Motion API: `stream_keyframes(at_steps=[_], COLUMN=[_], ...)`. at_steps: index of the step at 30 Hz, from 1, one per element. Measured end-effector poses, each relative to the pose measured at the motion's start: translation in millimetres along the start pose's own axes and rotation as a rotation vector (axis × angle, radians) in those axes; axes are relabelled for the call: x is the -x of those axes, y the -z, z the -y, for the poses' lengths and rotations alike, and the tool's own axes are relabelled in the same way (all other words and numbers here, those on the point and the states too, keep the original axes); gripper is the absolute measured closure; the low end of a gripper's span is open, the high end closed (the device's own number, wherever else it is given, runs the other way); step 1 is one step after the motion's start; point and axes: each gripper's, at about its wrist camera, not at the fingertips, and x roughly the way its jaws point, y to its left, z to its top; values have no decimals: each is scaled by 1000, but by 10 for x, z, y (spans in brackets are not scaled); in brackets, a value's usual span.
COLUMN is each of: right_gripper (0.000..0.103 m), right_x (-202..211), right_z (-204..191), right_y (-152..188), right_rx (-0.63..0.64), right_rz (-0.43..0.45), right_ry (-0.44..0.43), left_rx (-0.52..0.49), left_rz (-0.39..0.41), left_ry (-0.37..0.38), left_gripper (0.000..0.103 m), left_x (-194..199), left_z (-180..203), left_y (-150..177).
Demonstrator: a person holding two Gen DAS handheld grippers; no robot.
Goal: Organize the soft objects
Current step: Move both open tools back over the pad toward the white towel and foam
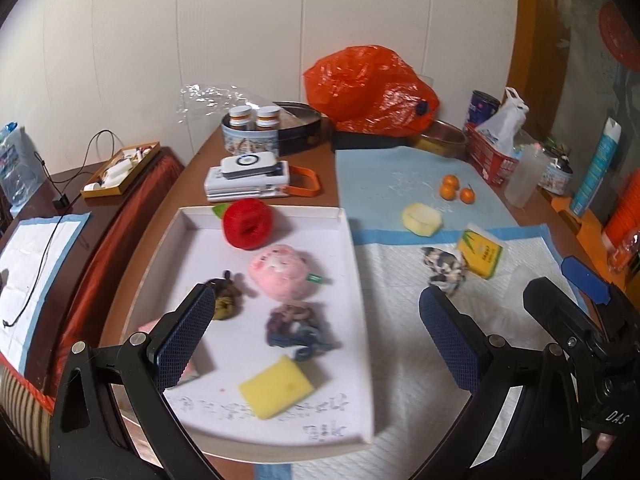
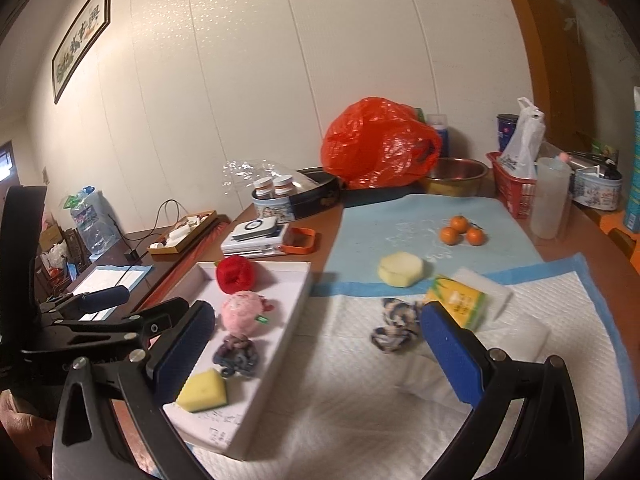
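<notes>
A white tray (image 1: 168, 248) holds a red mesh scrubber (image 1: 247, 224), a pink plush (image 1: 280, 272), a dark scrunchie (image 1: 224, 296), a blue-purple scrunchie (image 1: 296, 328) and a yellow sponge (image 1: 276, 388). On the white pad lie a patterned scrunchie (image 1: 444, 266), a wrapped yellow sponge (image 1: 482, 252) and a pale round sponge (image 1: 422, 220). My left gripper (image 1: 316, 336) is open and empty above the tray's near end. My right gripper (image 2: 320, 344) is open and empty over the pad, near the patterned scrunchie (image 2: 394, 326). The tray (image 2: 296, 300) sits to its left.
Three small oranges (image 1: 454, 188) lie on the blue mat. An orange plastic bag (image 1: 368, 88), a metal bowl (image 1: 444, 136), a red basket (image 1: 492, 160), a tin with bottles (image 1: 252, 128) and stacked devices (image 1: 248, 178) line the back. The other gripper (image 2: 80, 320) is at left.
</notes>
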Motion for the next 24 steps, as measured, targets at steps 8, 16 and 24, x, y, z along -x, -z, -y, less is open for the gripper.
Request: stream_keyframes(at_steps=[8, 16, 24], right_gripper=[0, 0, 0], right_x=[172, 334, 450], right_z=[334, 713, 1276], right_y=[27, 30, 87], right_rx=[-14, -49, -121], right_rz=[1, 18, 20], right_ry=[27, 50, 114], left_rx=[-27, -54, -89], left_rz=[-14, -58, -150], left_ry=[-9, 10, 42], left_gripper=[0, 0, 0], left_x=[-36, -147, -559], left_z=[387, 813, 1100], left_y=[65, 103, 280])
